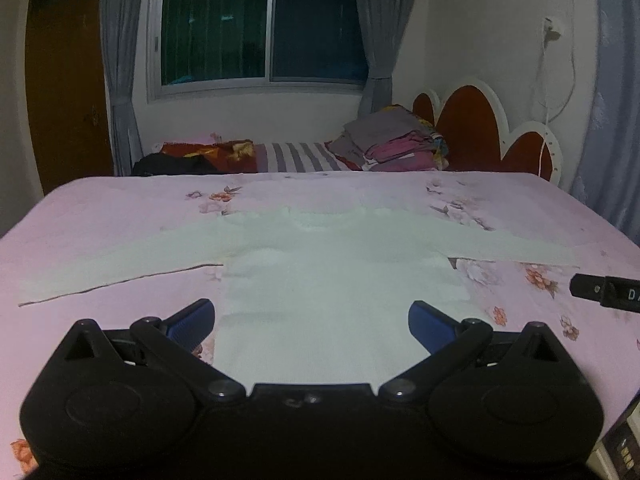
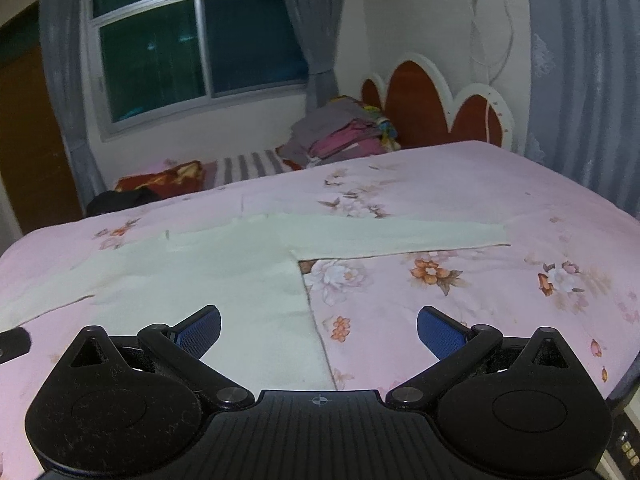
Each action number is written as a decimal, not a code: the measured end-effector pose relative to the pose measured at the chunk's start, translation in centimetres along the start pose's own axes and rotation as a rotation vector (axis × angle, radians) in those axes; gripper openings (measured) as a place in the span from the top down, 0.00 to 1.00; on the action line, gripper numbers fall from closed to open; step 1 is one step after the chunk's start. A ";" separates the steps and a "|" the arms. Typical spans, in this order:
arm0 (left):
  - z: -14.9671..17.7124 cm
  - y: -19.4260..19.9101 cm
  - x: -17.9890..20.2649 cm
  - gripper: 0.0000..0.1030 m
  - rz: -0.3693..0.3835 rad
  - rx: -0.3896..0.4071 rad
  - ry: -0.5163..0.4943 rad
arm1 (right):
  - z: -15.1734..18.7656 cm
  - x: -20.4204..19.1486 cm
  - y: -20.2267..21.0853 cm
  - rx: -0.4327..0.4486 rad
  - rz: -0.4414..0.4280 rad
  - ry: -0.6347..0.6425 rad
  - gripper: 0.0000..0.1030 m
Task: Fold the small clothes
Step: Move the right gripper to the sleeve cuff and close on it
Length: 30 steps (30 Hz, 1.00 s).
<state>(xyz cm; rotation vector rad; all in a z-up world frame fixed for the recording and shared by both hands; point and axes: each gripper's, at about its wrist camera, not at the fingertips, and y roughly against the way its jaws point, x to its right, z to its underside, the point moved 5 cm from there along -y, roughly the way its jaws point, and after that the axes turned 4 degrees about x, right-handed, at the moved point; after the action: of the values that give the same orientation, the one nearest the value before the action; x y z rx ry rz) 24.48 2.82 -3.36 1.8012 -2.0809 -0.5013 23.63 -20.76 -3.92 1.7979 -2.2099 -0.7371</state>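
Note:
A pale white long-sleeved shirt (image 1: 320, 280) lies flat on the pink floral bed sheet (image 1: 120, 208), both sleeves spread out sideways. It also shows in the right wrist view (image 2: 224, 280), with its right sleeve (image 2: 400, 236) stretched to the right. My left gripper (image 1: 312, 324) is open and empty, its blue pads either side of the shirt's lower body. My right gripper (image 2: 319, 334) is open and empty over the shirt's right side edge. The tip of the right gripper (image 1: 604, 292) shows at the right edge of the left wrist view.
A pile of folded clothes (image 1: 396, 140) sits at the far side of the bed beside a red and white headboard (image 1: 480, 128). A striped cloth (image 1: 296, 156) and a dark garment (image 1: 172, 164) lie along the far edge. A window with grey curtains is behind.

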 end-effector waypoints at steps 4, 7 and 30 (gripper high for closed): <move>0.1 -2.3 0.5 0.00 0.016 -0.046 -0.003 | -0.5 1.1 -1.1 -0.010 0.046 -0.002 0.00; 0.3 -4.3 1.4 0.00 0.075 -0.097 0.036 | -0.8 2.8 -2.1 -0.019 0.083 -0.006 0.00; -3.1 -19.7 13.1 0.00 0.068 -0.221 -0.134 | -4.5 27.6 -22.4 -0.072 0.207 -0.508 0.50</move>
<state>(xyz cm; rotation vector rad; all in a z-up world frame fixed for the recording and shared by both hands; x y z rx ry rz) 41.29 -12.91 -9.61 1.6049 -2.0726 -0.8181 38.22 -51.42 -15.38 1.4312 -2.5780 -1.3222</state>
